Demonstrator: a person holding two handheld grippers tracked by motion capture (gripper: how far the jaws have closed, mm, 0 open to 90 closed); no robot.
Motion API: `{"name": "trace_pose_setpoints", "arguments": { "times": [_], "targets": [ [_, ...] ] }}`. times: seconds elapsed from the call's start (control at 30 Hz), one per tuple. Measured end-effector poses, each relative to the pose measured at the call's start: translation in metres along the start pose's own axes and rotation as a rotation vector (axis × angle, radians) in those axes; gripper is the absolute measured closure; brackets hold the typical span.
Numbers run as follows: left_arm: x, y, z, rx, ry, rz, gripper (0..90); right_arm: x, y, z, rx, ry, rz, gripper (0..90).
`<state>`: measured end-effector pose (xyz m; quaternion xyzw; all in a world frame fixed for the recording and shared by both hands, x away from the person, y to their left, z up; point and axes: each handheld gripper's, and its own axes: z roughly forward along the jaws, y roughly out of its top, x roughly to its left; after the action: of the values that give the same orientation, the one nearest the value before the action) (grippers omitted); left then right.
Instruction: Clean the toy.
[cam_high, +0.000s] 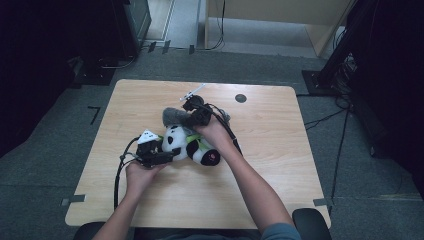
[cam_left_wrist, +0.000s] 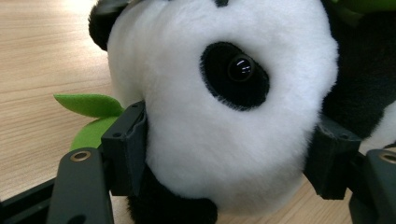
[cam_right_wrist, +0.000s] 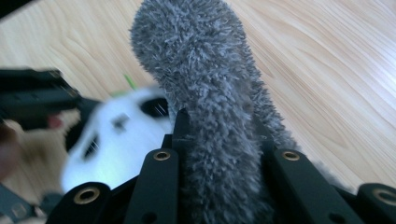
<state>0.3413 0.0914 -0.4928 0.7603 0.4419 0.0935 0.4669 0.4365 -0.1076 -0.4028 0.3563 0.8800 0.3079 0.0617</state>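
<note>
On the pale wooden table (cam_high: 260, 150) a black-and-white plush panda with green felt leaves (cam_high: 187, 144) lies on its side near the middle, and both of the person's tools are busy with it. The left hand-held gripper (cam_high: 159, 151) has its jaws partly open but pressed into either side of the panda's white head (cam_left_wrist: 219, 116), the fur bulging between the black pads (cam_left_wrist: 127, 147). That looks like a steadying hold, pinning the toy so it cannot slide or roll while the other hand works.

The right hand-held gripper (cam_high: 196, 114) sits just behind the panda, its jaws pinched nearly shut on a shaggy grey plush strip (cam_right_wrist: 219, 116), which stands up out of the grip and curves over toward the panda's face. I'd guess the grey piece is being wrapped or laid against the toy, which would explain the tight pinch on soft, slippery pile. A small white stick (cam_high: 193, 92) lies untouched farther back on the table.
</note>
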Motion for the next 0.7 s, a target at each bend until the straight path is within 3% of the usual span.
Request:
{"name": "trace_pose_setpoints", "arguments": {
  "times": [0.2,0.27,0.3,0.4,0.5,0.53,0.63,0.7],
  "targets": [
    [-0.001,0.0,0.0,-0.001,-0.001,0.002,28.6,-0.018,-0.016,-0.018,0.017,-0.055,-0.005,73.6],
    [0.0,0.0,0.0,0.0,-0.004,0.002,28.6,-0.025,-0.018,-0.027,0.017,-0.108,-0.012,73.8],
    [0.0,0.0,0.0,0.002,-0.003,0.01,28.5,-0.034,-0.023,-0.035,0.025,-0.095,0.028,74.8],
    [-0.001,0.0,0.0,0.0,-0.002,0.013,28.5,-0.042,-0.028,-0.041,0.026,-0.066,0.061,74.8],
    [-0.001,-0.001,0.0,-0.007,-0.008,0.016,28.3,-0.049,-0.034,-0.048,0.038,-0.104,0.067,74.6],
    [-0.001,-0.001,0.0,-0.009,-0.01,0.03,28.1,-0.052,-0.036,-0.05,0.034,-0.097,0.073,74.6],
    [-0.002,-0.001,0.0,-0.01,-0.008,0.037,27.9,-0.056,-0.039,-0.055,0.0,-0.079,0.086,74.5],
    [-0.001,0.0,-0.001,-0.006,-0.008,0.033,27.8,-0.059,-0.038,-0.067,-0.039,-0.121,0.076,74.4]
  ]
}}
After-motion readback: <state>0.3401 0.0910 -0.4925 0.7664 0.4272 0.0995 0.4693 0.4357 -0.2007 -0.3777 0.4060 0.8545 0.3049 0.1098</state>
